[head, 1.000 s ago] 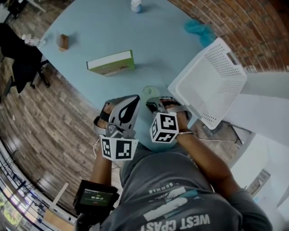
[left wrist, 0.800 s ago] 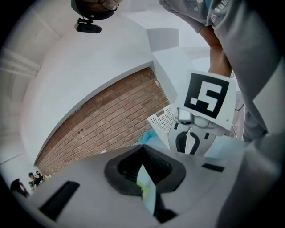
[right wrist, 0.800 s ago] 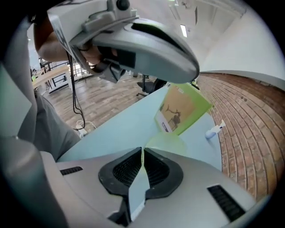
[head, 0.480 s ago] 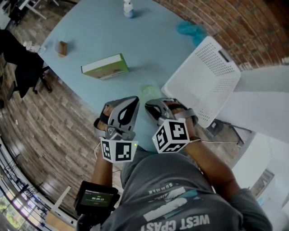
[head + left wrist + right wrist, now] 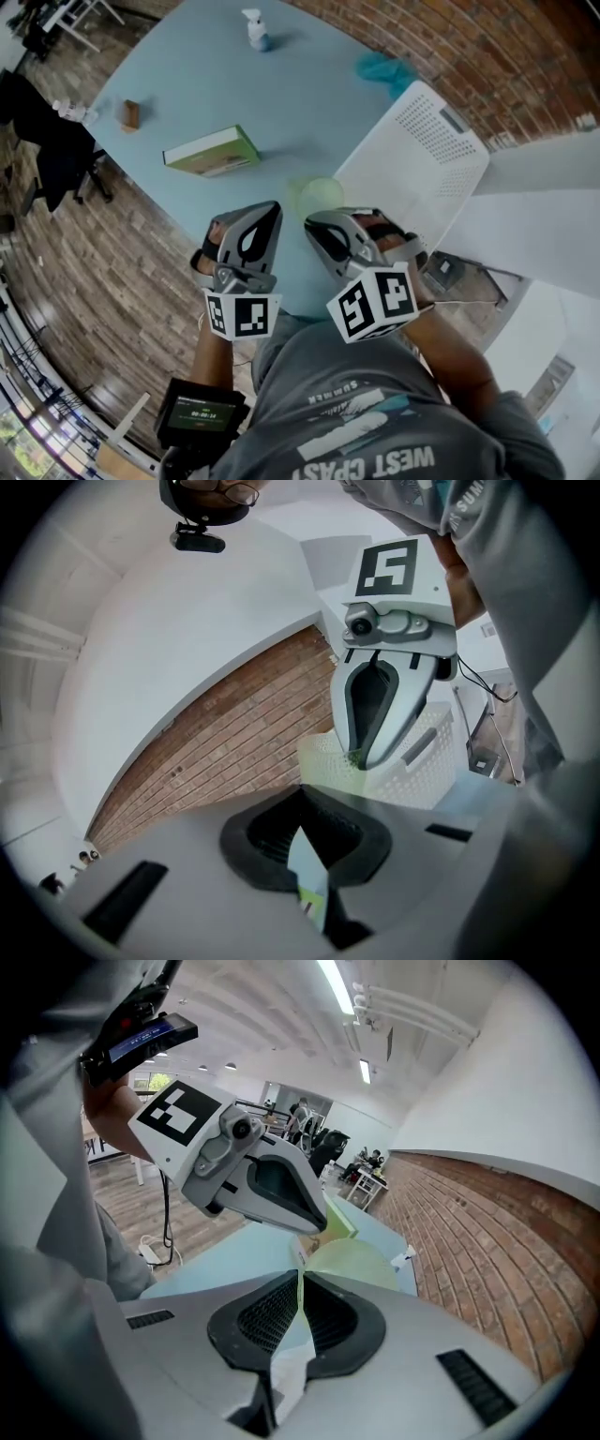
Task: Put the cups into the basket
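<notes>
A pale green, see-through cup [image 5: 319, 195] is at the near edge of the light blue table [image 5: 197, 66], between my two grippers. My left gripper [image 5: 271, 210] reaches it from the left and my right gripper [image 5: 313, 223] from the near side. In the left gripper view the jaws [image 5: 302, 794] are shut on a thin pale wall, with the cup [image 5: 326, 761] just beyond. In the right gripper view the jaws [image 5: 300, 1274] also pinch a thin wall of the cup [image 5: 361, 1262]. The white perforated basket [image 5: 417, 159] stands to the cup's right.
A green and white box [image 5: 212, 150] lies left of the cup. A white spray bottle [image 5: 255, 30] and a teal cloth [image 5: 384, 67] are at the table's far side, and a small brown block [image 5: 129, 114] at its left. A black chair [image 5: 52, 141] stands on the wood floor.
The view has shifted, so table and basket sit higher and further left. Both grippers stay on the cup. The right gripper's marker cube has swung down and to the right.
</notes>
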Demonstrator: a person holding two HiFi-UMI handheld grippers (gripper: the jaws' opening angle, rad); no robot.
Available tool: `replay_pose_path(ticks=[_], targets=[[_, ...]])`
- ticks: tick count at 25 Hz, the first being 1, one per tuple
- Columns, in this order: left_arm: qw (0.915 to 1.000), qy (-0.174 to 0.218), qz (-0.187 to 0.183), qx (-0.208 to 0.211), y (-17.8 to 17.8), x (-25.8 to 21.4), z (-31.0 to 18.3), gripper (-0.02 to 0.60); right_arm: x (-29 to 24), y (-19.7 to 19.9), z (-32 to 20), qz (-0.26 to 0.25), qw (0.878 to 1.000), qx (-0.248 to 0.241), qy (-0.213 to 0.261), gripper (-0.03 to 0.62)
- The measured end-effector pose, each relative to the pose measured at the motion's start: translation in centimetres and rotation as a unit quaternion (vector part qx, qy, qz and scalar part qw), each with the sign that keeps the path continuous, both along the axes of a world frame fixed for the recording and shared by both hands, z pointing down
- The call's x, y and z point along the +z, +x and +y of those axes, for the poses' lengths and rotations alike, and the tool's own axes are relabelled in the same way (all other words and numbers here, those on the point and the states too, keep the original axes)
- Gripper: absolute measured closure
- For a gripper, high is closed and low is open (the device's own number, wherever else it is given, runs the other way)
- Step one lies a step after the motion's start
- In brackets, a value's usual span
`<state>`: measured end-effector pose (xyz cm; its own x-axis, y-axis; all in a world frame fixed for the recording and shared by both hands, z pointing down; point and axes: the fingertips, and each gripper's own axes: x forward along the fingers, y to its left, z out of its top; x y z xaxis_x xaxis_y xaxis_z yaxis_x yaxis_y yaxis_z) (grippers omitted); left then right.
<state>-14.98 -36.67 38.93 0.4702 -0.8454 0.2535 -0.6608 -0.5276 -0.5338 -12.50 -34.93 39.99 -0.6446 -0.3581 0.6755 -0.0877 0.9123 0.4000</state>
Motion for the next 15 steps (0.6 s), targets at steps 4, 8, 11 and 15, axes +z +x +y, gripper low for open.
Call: replay_pose_path(ticks=[4,8,11,15], targets=[[1.0000,-0.003,-0.003,0.003,0.6,-0.2,-0.4,0.584,-1.3,1.3,-1.2,-0.007,1.000,0.013,0.007,0.565],[0.9999,-0.005,-0.006,0.009,1.5,-0.1,-0.8,0.584,-2.2,2.7,-2.4,-0.014,0.999,0.027,0.011,0.565],[0.9998,-0.009,-0.008,0.013,2.1,0.0,-1.2,0.583,-2.9,3.7,-3.0,-0.021,0.999,0.038,0.015,0.565],[0.9996,-0.012,-0.010,0.021,2.9,0.3,-1.7,0.583,-3.4,5.3,-4.2,-0.025,0.998,0.055,0.020,0.565]])
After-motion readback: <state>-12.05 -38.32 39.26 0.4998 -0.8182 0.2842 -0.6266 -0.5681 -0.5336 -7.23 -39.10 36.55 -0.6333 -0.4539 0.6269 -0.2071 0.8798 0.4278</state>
